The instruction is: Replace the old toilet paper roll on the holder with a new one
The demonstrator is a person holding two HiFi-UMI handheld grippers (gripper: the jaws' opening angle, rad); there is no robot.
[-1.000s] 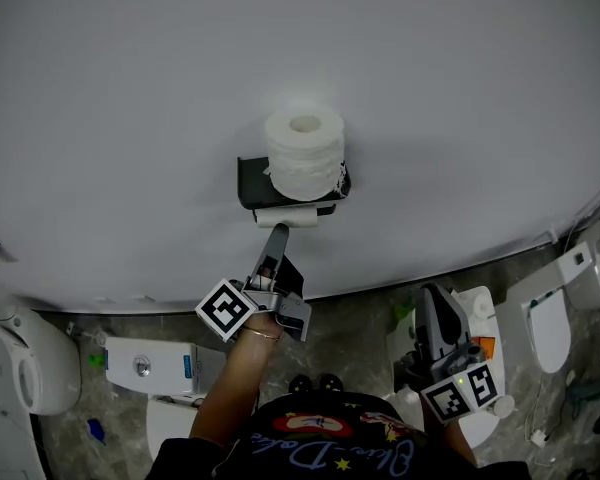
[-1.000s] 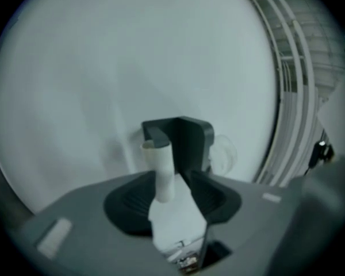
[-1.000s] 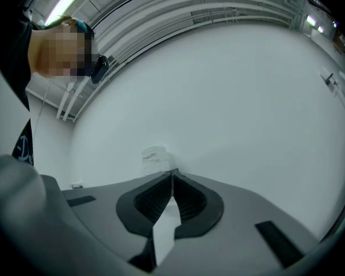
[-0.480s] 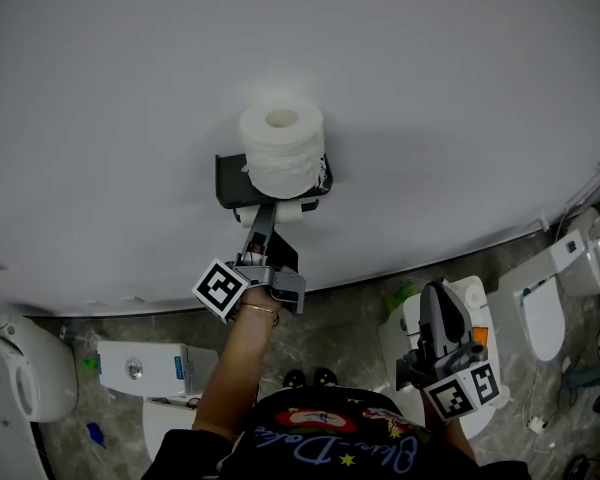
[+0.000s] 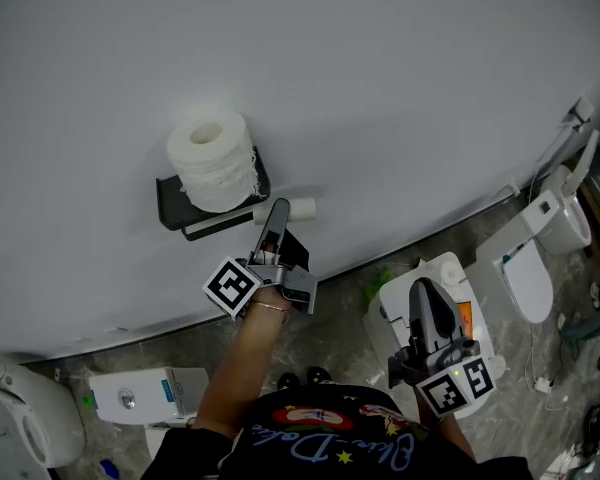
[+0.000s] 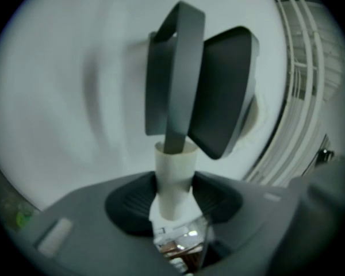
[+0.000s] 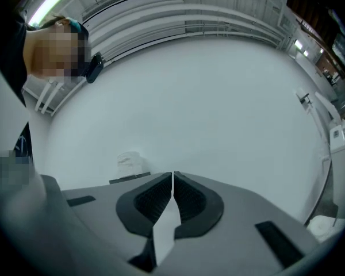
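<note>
Trouble starts at the left: the new roll [image 5: 212, 163] stands on end atop the holder [image 5: 175, 206], unsecured, and a knock from the arm could tip it to the floor [image 5: 345, 308]. Just right of the holder's bar [image 5: 220, 224], the left tongs [image 5: 276, 211] pinch the spent cardboard tube [image 5: 301, 208] crosswise. They have just been opening slightly, so the light tube may slip out. Whether it has fully cleared the bar I cannot tell; if not, it could snag. Farther right, the right tongs [image 5: 424, 293] are pressed together, empty, unready to catch anything.
</note>
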